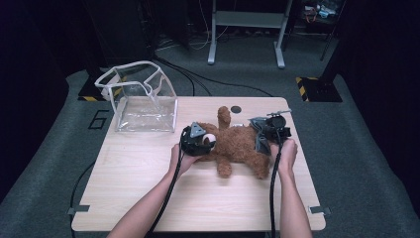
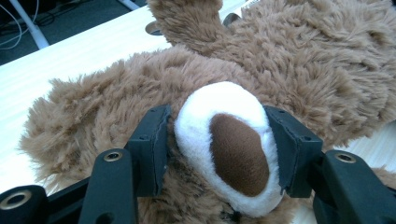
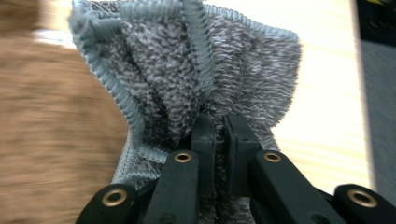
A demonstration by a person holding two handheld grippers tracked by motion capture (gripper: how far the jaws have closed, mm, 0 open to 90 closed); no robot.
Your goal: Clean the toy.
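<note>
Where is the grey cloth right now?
The grey cloth is pinched in the right hand-held gripper; in the high view it hangs right of the brown teddy bear, above the wooden table.

Dim room, I'm seeing one lit wooden table (image 1: 148, 193) on grey carpet (image 1: 361, 163).
Metal desk frame (image 1: 246, 29) behind, cables (image 1: 198, 79) across floor, yellow-black striped blocks (image 1: 317, 89) at both far corners, dark surroundings.

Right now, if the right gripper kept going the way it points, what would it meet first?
Probably the brown teddy bear: the right gripper pinches a grey cloth with the bear's fur just beyond it; depth there is unclear.
</note>
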